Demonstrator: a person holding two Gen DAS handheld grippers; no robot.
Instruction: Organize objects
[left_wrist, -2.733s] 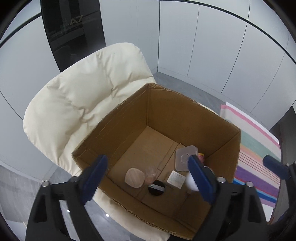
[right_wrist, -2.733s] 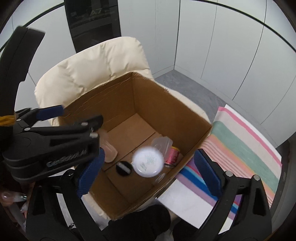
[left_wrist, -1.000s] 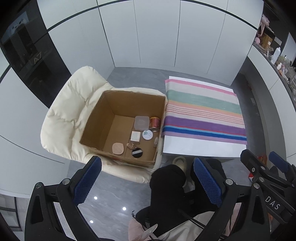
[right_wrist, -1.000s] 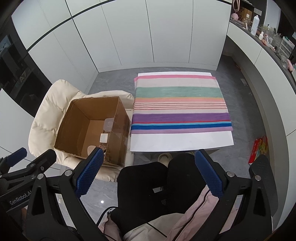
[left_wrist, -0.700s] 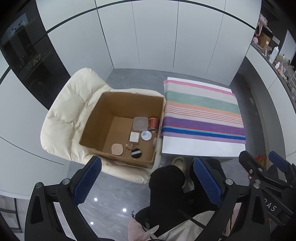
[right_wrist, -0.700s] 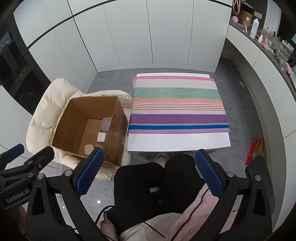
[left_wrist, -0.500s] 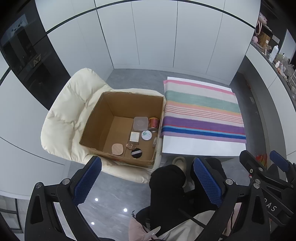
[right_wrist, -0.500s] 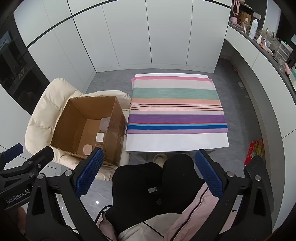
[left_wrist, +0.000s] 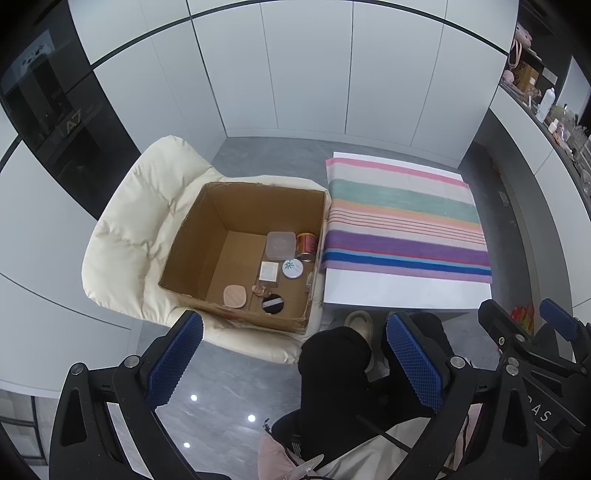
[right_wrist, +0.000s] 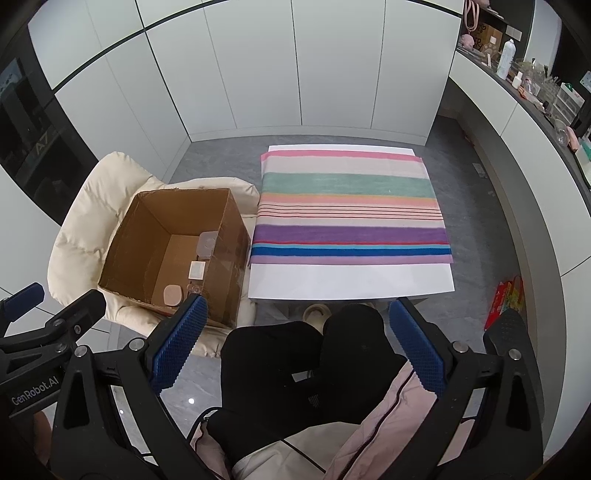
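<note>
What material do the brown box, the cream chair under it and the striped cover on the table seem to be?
Brown box: corrugated cardboard, matte, with ragged, worn edges.
Cream chair: padded, quilted upholstery with a slight sheen, fabric or faux leather; I cannot tell which.
Striped cover: woven cloth, matte, lying flat on the glossy white table.

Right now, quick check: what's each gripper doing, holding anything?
Left gripper: open, holding nothing.
Right gripper: open, holding nothing.
</note>
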